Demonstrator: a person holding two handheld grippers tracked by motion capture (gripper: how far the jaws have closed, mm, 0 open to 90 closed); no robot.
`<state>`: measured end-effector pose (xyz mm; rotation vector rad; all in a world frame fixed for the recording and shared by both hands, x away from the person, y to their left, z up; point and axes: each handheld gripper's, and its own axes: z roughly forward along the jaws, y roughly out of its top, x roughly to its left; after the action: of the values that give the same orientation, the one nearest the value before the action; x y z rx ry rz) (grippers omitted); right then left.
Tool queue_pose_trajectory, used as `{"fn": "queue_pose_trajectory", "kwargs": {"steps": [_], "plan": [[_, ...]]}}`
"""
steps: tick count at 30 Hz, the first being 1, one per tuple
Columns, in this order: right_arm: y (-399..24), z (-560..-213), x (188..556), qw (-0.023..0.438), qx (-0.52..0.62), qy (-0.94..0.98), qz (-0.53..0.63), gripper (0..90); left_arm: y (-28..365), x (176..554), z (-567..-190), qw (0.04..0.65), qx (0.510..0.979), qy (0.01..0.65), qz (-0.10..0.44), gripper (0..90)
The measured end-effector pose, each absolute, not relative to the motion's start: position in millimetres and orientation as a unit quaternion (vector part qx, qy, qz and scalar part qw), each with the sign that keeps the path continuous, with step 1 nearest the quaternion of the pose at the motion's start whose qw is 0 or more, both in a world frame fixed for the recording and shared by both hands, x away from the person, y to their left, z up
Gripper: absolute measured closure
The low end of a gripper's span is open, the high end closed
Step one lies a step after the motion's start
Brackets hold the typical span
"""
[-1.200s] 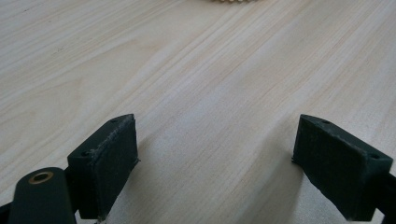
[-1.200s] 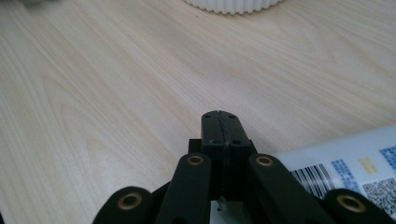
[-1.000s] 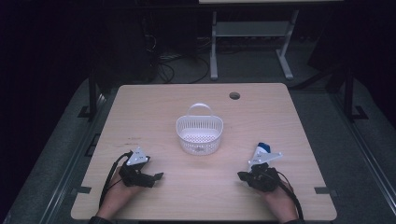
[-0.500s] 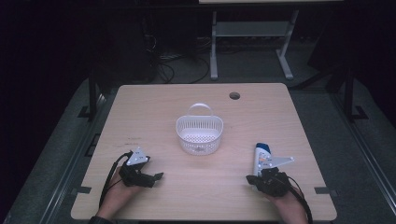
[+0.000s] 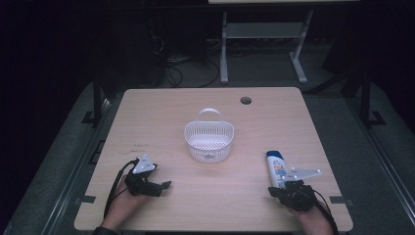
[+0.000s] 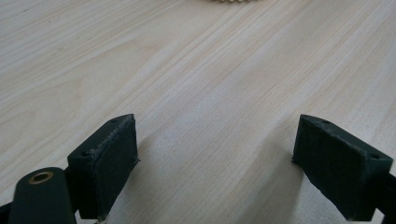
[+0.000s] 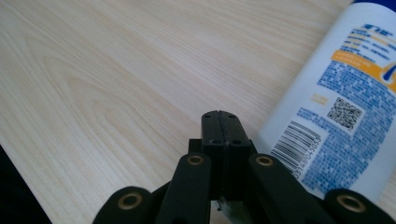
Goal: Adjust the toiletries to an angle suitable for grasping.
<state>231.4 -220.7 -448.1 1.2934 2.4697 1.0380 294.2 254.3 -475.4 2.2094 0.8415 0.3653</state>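
1. Take the white basket (image 5: 209, 142) as your landmark: it stands upright near the middle of the table (image 5: 161, 110), handle arched over its far rim, nothing visible inside it.
2. Your right gripper (image 5: 283, 191) rests at the near right corner region, well apart from the basket, toward you and to its right. In the right gripper view its two black jaws are pressed flat together with nothing between them (image 7: 219, 128).
3. The white bottle (image 5: 275, 169) lies flat on the wood, to the right of the basket and nearer to you. Its blue cap end points away from you, its base end toward your right hand (image 5: 313, 218).
4. Your closed right jaws lie just beside the bottle's base end. In the right gripper view the printed label (image 7: 343, 112), with barcode and square code, sits immediately right of the jaw tips; whether they touch the bottle cannot be told.
5. Your left gripper (image 5: 164, 185) lies to the left of the basket and nearer to you, well apart from it, jaws pointing to the right across the table.
6. In the left gripper view its fingers (image 6: 109, 163) stand wide apart with only bare wood between them, holding nothing. A sliver of the basket's base (image 6: 229, 1) shows at the top edge of that view.
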Motion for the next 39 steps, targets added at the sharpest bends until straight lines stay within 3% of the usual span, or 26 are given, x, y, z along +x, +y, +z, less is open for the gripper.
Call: {"fn": "queue_pose_trajectory", "kwargs": {"steps": [33,39], "plan": [[-271,-451,219,0.096,0.465,0.811,0.342,89.5,255,294,-475,0.365,0.86,0.326,0.142,12.8],[-265,-447,221,0.091,0.452,0.81,0.363,79.5,255,294,-475,0.365,0.86,0.326,0.142,12.8]]}}
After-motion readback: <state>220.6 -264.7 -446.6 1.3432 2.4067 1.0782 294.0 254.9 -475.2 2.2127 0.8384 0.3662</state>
